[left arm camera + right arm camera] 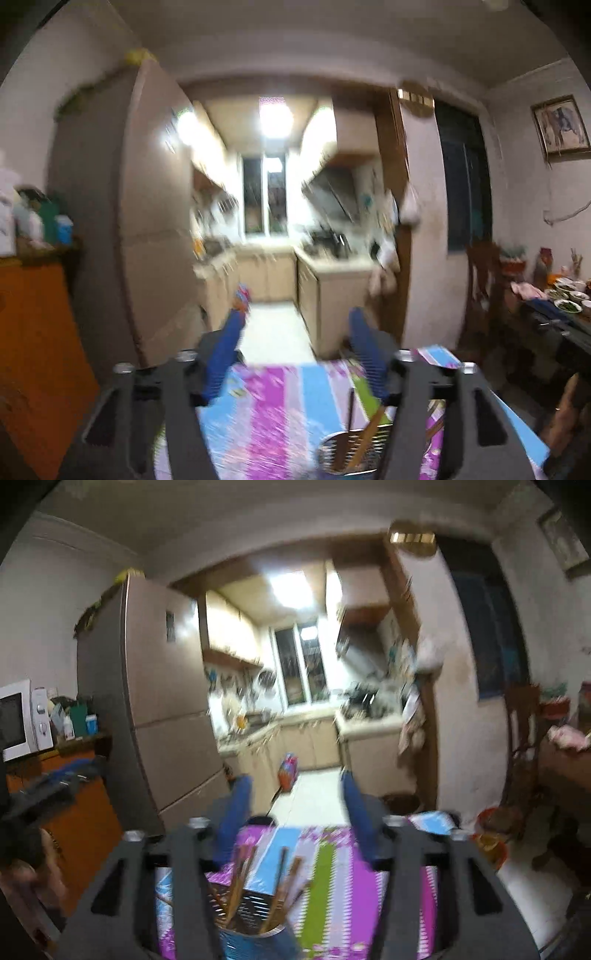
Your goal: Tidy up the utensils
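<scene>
A perforated metal utensil holder [255, 923] stands near on the striped purple, blue and green tablecloth [325, 878], with brown wooden chopsticks [240, 878] leaning inside (the blur hides their number). The right gripper [295, 805] points level above it, blue fingers [236, 812] apart and empty. The left gripper [295, 332] is likewise level, spread and empty, with the holder at its lower right. A beige refrigerator [162, 709] stands far left.
</scene>
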`<state>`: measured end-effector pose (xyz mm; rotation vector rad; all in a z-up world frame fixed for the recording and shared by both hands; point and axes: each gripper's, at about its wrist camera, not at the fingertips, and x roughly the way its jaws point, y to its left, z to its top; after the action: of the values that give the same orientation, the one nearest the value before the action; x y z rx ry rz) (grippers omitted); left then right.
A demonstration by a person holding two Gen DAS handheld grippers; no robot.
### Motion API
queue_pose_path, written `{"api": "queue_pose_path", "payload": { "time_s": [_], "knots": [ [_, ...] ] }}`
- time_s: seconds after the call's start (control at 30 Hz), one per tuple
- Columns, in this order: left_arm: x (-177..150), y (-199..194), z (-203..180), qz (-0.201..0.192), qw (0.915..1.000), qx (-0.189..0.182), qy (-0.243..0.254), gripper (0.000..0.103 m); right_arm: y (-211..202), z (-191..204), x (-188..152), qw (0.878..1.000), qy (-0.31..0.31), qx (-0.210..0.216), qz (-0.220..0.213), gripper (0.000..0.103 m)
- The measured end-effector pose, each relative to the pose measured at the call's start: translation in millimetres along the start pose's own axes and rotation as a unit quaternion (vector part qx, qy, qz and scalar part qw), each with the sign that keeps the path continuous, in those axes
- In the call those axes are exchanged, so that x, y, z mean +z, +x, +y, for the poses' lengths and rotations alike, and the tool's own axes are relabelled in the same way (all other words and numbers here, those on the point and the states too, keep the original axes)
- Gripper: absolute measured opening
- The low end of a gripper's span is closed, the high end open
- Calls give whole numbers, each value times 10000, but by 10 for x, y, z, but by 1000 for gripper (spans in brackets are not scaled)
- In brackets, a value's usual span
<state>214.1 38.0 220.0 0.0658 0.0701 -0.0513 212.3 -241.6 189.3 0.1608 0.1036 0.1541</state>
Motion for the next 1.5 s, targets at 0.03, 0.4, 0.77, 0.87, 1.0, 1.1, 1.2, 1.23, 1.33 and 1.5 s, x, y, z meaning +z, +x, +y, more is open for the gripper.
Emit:
{"api": "queue_pose_path", "payload": {
  "time_s": [0.03, 0.4, 0.77, 0.87, 1.0, 1.1, 1.2, 1.23, 1.33, 1.5],
  "knots": [
    [7, -172, 15, -150, 9998, 116, 78, 88, -191, -30, 12, 9998, -56, -90, -167, 84],
    [-802, -1815, -48, 304, 9988, 366, -112, 99, -1660, 47, -891, 9851, -481, -1647, 87, 98],
    [-1728, -1803, -420, 1242, 9912, 448, -43, 99, -1862, 504, -1593, 9841, -363, -1557, 774, 98],
    [-1724, -1778, -449, 1326, 9906, 294, -179, 99, -1903, 583, -1610, 9853, -520, -1453, 734, 98],
    [-1777, -1703, -466, 1500, 9877, 389, -189, 99, -1941, 590, -1651, 9849, -562, -1428, 807, 98],
    [-1830, -1697, -481, 1544, 9872, 323, -216, 97, -1941, 547, -1662, 9846, -502, -1436, 861, 98],
    [-1855, -1711, -527, 1528, 9876, 345, -74, 97, -1943, 505, -1644, 9846, -421, -1469, 854, 98],
    [-1856, -1716, -538, 1528, 9877, 315, -47, 97, -1952, 498, -1640, 9847, -394, -1473, 844, 98],
    [-1887, -1725, -585, 1539, 9871, 422, 104, 97, -1969, 494, -1619, 9848, -374, -1495, 802, 98],
    [-1960, -1683, -580, 1689, 9842, 505, 153, 98, -1967, 521, -1620, 9843, -432, -1509, 812, 98]
  ]
}}
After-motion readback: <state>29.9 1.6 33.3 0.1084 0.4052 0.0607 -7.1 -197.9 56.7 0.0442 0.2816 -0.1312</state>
